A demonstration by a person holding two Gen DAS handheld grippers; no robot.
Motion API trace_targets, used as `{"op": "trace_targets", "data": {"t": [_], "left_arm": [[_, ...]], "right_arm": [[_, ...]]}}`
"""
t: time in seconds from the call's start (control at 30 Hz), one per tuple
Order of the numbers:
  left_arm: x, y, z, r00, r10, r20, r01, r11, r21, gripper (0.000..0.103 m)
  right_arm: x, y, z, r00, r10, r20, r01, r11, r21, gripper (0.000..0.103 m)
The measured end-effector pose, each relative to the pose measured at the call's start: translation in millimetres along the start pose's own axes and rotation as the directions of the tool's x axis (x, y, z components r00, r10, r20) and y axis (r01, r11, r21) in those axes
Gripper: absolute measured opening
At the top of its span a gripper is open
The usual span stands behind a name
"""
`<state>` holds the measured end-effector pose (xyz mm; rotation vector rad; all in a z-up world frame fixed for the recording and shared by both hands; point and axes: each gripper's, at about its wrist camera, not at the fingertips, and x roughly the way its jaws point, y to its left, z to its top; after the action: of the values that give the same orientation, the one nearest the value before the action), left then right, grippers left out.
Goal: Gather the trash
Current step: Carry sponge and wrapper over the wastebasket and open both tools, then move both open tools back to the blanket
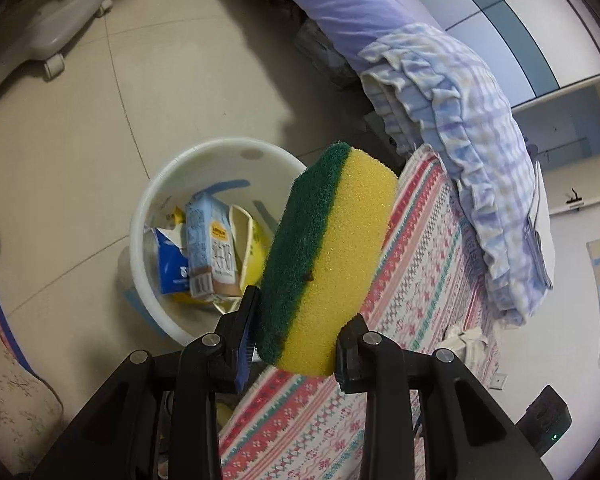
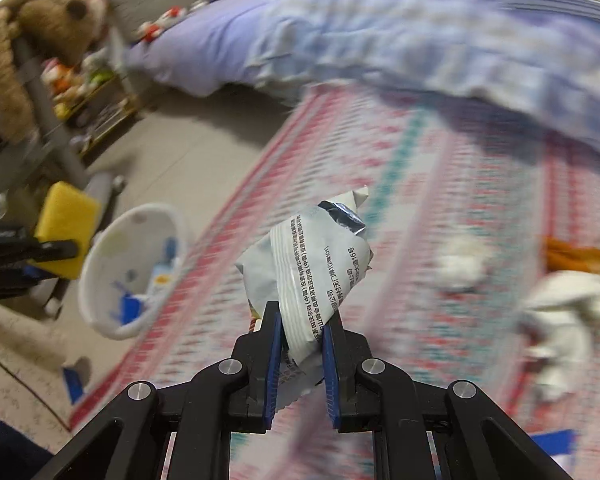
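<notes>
Both tools clamped, left tool (image 1: 294,326) on the sponge (image 1: 326,256) just above the bin (image 1: 148,208) rim, right tool (image 2: 300,322) on the crumpled wrapper (image 2: 308,268) over the bed beside the bin: early release risks missing.

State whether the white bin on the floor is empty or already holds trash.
Already holding trash. The white bin contains a light blue carton, a dark blue packet and yellow packaging.

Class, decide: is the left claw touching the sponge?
Touching. The left wrist view shows both fingers of the left claw pressed against the sponge, lifted above the bin.
</notes>
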<state>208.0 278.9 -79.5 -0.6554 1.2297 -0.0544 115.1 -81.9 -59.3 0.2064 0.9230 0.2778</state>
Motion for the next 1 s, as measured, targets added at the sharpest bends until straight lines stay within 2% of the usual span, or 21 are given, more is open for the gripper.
{"op": "trace_targets", "data": {"t": [0.17, 0.27, 0.43, 0.67, 0.77, 0.83, 0.87, 0.9, 0.93, 1.0], "left_arm": [[4.6, 14.3, 7.4, 1.000, 0.006, -0.003, -0.006, 0.999, -0.053, 0.038], [7.3, 23.8, 11.8, 1.000, 0.008, -0.022, -0.010, 0.995, -0.095, 0.043], [-0.6, 29.6, 19.7, 1.000, -0.008, 0.014, 0.009, 0.993, -0.118, 0.062], [-14.2, 35.8, 24.5, 0.999, -0.024, 0.047, 0.030, 0.990, -0.137, 0.063], [-16.4, 33.6, 23.7, 0.998, -0.022, 0.052, 0.028, 0.992, -0.126, 0.063], [-18.0, 33.5, 22.4, 0.998, -0.018, 0.054, 0.025, 0.992, -0.124, 0.063], [-18.1, 33.4, 22.5, 0.998, -0.018, 0.054, 0.024, 0.992, -0.125, 0.063], [-17.9, 33.6, 23.0, 0.998, -0.018, 0.053, 0.024, 0.992, -0.126, 0.063], [-18.8, 34.0, 22.8, 0.998, -0.018, 0.053, 0.024, 0.992, -0.127, 0.063], [-21.4, 32.6, 21.4, 0.998, -0.017, 0.055, 0.024, 0.992, -0.125, 0.063]], "right_arm": [[35.9, 44.8, 5.9, 0.996, 0.077, -0.032, -0.078, 0.997, -0.008, 0.017], [60.9, 75.0, 15.1, 0.992, 0.123, -0.042, -0.123, 0.992, -0.002, 0.017], [96.7, 110.3, 25.7, 0.987, 0.140, -0.081, -0.142, 0.990, -0.018, 0.017], [121.0, 137.7, 36.8, 0.986, 0.132, -0.102, -0.137, 0.990, -0.041, 0.019], [128.3, 145.3, 39.4, 0.987, 0.118, -0.109, -0.124, 0.991, -0.055, 0.022], [133.0, 151.0, 41.0, 0.988, 0.110, -0.112, -0.118, 0.991, -0.065, 0.030], [134.7, 154.0, 42.6, 0.988, 0.109, -0.113, -0.117, 0.991, -0.068, 0.038], [137.8, 155.9, 44.5, 0.988, 0.102, -0.117, -0.110, 0.991, -0.072, 0.052], [138.4, 155.6, 45.6, 0.989, 0.093, -0.119, -0.102, 0.992, -0.073, 0.056], [138.9, 155.4, 47.4, 0.989, 0.081, -0.122, -0.091, 0.993, -0.075, 0.056]]}}
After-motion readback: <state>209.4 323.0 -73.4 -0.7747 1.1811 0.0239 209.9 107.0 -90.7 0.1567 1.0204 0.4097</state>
